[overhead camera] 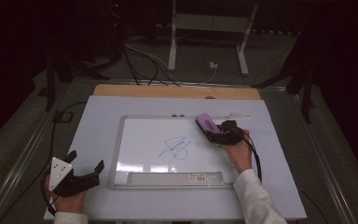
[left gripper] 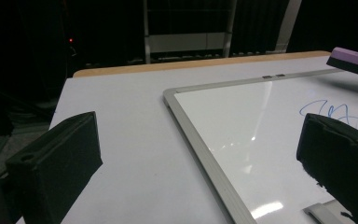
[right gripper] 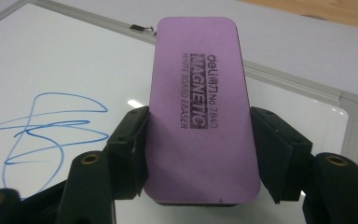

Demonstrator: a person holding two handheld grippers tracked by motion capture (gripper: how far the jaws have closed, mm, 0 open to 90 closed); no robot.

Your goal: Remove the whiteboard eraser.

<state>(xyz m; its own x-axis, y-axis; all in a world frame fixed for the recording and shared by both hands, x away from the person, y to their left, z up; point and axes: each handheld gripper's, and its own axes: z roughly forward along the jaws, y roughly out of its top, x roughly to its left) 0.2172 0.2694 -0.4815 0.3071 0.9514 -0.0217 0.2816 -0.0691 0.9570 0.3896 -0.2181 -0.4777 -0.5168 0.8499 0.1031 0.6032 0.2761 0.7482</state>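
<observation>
The right claw pinches a purple eraser by its 2 long sides just above the whiteboard near its top right corner, up-right of the blue scribble — while the left claw sits spread on the table left of the whiteboard.

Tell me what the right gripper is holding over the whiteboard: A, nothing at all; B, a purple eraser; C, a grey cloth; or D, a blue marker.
B: the right gripper has its jaws closed on both sides of a purple eraser, which is printed "magnetic white board eraser" and sits near the blue scribble.
</observation>
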